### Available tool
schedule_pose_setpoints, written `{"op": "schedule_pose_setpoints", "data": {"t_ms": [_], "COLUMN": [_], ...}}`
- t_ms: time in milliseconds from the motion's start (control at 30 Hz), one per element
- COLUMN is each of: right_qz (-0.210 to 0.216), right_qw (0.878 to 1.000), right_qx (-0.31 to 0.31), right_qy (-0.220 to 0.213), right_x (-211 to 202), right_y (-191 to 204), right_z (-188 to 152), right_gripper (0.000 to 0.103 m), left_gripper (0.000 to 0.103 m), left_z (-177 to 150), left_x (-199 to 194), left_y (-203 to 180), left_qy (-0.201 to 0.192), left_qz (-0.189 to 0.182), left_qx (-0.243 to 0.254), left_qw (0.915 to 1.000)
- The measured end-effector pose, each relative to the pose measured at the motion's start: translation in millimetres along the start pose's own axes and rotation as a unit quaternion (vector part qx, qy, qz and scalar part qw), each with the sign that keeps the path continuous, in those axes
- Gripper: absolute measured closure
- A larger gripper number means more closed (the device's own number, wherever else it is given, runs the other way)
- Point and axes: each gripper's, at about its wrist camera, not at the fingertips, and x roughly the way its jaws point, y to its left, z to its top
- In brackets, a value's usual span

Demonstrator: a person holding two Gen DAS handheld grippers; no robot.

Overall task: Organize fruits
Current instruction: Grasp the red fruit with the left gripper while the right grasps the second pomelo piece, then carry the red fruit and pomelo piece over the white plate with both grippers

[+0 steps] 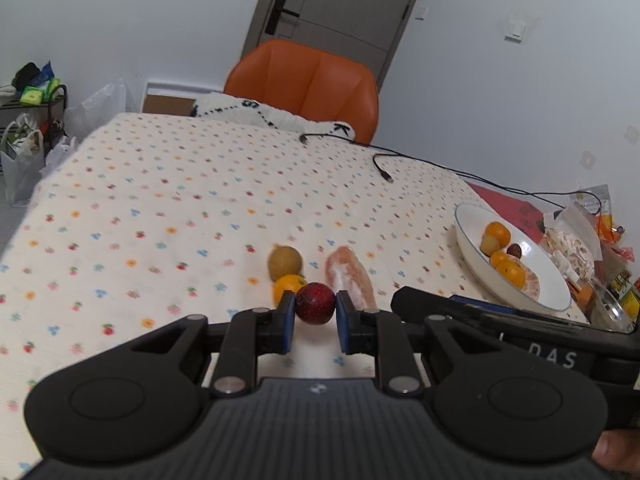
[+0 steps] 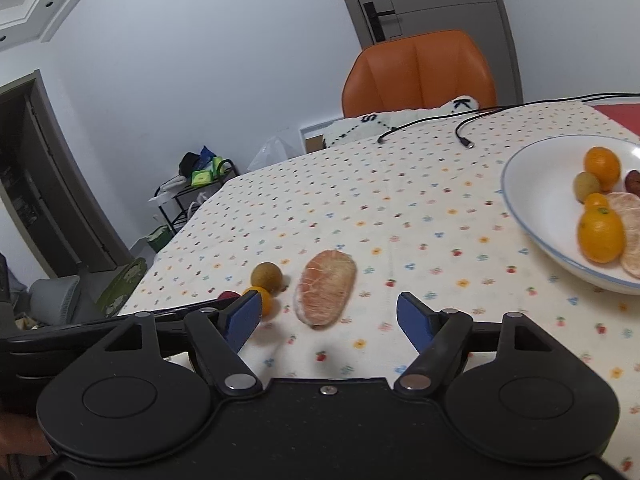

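Holding oranges: white plate

Bare tablecloth left, small orange and brown fruit crowding ahead, plate right

Left gripper: matte black body, ribbed grey centre plate w/ small logo, two round side discs, silver pivot screws, blue pads on black fingers. Right gripper: same build, black linkage arms, silver screws, blue pads, smooth centre panel. Its side, seen from left cam, reads "DAS" in pale letters.
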Motion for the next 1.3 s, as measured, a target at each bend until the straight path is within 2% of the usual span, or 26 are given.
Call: {"op": "schedule_pose_setpoints", "data": {"t_ms": [233,433,633,667,700,1100,1300], "right_qz": [-0.001,-0.004,-0.013,-0.016,-0.016,-0.003,-0.005], "right_qw": [1.0,1.0,0.999,0.999,0.999,0.998,0.998], "right_qx": [-0.013,-0.017,-0.027,-0.028,-0.028,-0.033,-0.012], "right_qy": [0.011,0.025,0.036,0.036,0.036,0.044,0.055], "right_x": [15,27,37,37,36,20,11], "right_y": [11,17,20,19,18,13,4], "right_z": [1,2,-2,-3,-3,-8,-8], "right_gripper": [0.035,0.044,0.068,0.075,0.076,0.078,0.076], "left_gripper": [0.083,0.083,0.083,0.083,0.083,0.083,0.083], "left_z": [5,8,11,11,11,9,7], "left_x": [-9,-16,-20,-21,-21,-23,-21], "left_y": [17,31,39,38,38,29,26], "left_qy": [-0.012,-0.02,-0.025,-0.026,-0.026,-0.025,-0.022], "left_qz": [0.02,0.034,0.039,0.039,0.039,0.031,0.031], "left_qx": [-0.011,-0.021,-0.027,-0.026,-0.026,-0.018,-0.017], "left_qw": [0.9997,0.999,0.9986,0.9985,0.9985,0.999,0.9992]}}
